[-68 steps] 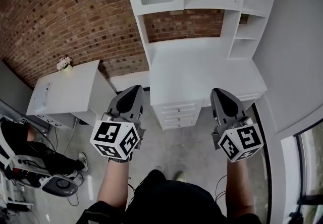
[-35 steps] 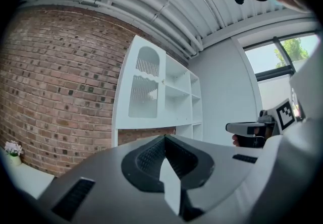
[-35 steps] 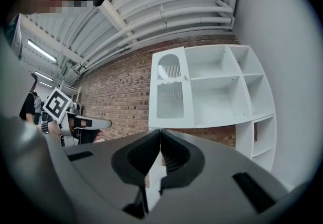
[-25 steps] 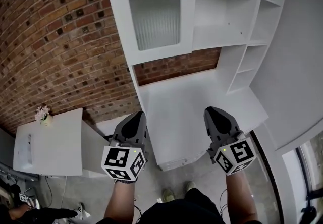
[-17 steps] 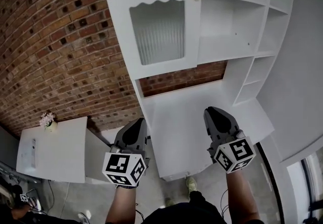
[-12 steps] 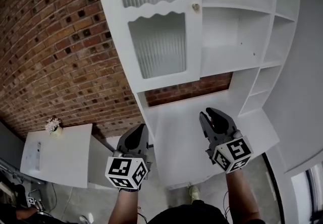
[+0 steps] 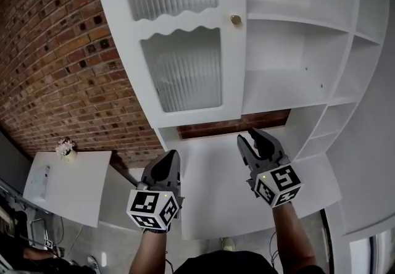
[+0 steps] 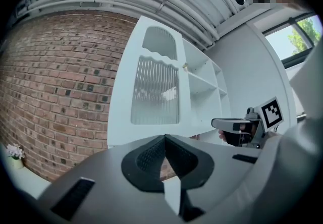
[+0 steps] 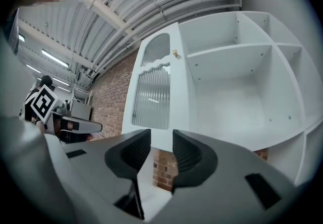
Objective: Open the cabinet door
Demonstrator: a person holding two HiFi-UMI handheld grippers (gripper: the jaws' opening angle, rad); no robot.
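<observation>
Brick wall behind. Cabinet door knob sits well above my right gripper, jaws opening, empty; left gripper farther, jaws closed.

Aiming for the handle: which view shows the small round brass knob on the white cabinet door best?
The head view: the small round brass knob sits clear and largest against the white cabinet door. Both gripper views show it only as a tiny speck.
</observation>
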